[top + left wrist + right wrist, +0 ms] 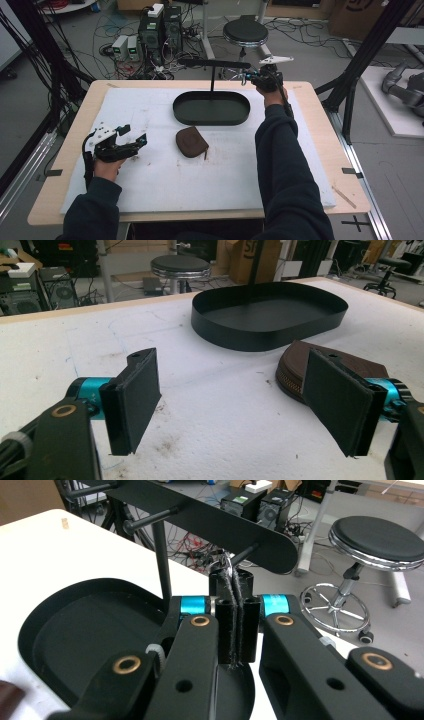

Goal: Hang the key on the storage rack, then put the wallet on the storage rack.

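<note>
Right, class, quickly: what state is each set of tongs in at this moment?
Left tongs: open, holding nothing, above the white mat near the brown pouch.
Right tongs: shut on a thin metal ring by the rack's peg.

A brown pouch (191, 142) lies on the bench (320, 150) just before a black tray (211, 108). Left claw (134, 141) hovers open; right claw (246, 78) reaches beyond the tray.

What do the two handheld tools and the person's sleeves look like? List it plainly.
Both sleeves are dark navy. The left tool is black with flat black padded jaws, teal collars, brass-ringed pivots, a grey plate on top and a black cable. The right tool matches.
</note>
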Available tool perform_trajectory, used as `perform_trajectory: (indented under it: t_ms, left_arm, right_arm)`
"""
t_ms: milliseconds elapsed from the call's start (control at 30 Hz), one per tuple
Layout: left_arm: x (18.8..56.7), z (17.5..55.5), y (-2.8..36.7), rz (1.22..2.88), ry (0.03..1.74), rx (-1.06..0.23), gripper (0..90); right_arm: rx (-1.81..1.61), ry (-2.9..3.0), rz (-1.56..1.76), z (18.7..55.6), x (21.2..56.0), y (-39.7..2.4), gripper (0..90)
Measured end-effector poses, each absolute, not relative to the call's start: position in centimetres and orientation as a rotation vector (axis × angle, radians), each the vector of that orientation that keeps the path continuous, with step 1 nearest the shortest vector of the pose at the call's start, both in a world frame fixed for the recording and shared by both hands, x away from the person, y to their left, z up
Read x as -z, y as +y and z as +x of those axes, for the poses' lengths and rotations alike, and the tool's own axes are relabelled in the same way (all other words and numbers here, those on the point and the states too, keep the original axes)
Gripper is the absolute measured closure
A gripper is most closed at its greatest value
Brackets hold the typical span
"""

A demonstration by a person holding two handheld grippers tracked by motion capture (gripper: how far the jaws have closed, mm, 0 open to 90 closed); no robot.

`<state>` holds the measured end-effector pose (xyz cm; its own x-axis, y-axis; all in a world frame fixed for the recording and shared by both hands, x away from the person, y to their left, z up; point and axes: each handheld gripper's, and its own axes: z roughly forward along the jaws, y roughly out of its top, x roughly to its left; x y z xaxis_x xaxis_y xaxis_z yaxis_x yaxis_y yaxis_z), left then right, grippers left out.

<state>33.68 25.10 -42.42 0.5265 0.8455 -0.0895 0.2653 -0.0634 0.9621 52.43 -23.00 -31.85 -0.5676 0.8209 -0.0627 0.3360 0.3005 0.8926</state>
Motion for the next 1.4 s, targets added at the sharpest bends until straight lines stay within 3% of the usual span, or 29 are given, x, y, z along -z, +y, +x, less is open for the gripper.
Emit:
perform_trajectory:
  t_ms: [300,500,700,800,867,1100,1400]
  left_arm:
    - [42.4,33.6,25.0,1.615,0.968,-0.626,23.3]
    - [42.4,33.6,25.1,1.611,0.967,-0.621,23.3]
    - [42.5,33.7,24.8,1.619,0.952,-0.620,23.3]
    - [42.5,33.7,24.8,1.615,0.950,-0.617,23.2]
    - [42.4,33.6,24.8,1.613,0.953,-0.616,22.7]
    - [42.4,33.5,24.7,1.612,0.948,-0.613,22.2]
    - [42.4,33.4,24.3,1.617,0.943,-0.611,22.2]
  right_arm:
    - [-1.126,1.982,1.087,53.4,32.3,-22.1,84.6]
    - [-1.017,2.005,1.160,52.9,32.4,-22.7,58.1]
    - [-1.092,2.141,1.110,49.9,32.1,-24.9,33.6]
    - [-1.167,2.145,1.075,47.6,31.9,-26.3,30.5]
    - [-1.161,2.162,1.104,46.0,32.0,-27.2,20.5]
    - [-1.143,2.147,1.087,41.1,34.0,-28.7,19.8]
    - [-1.126,2.144,1.028,37.7,36.6,-27.2,19.8]
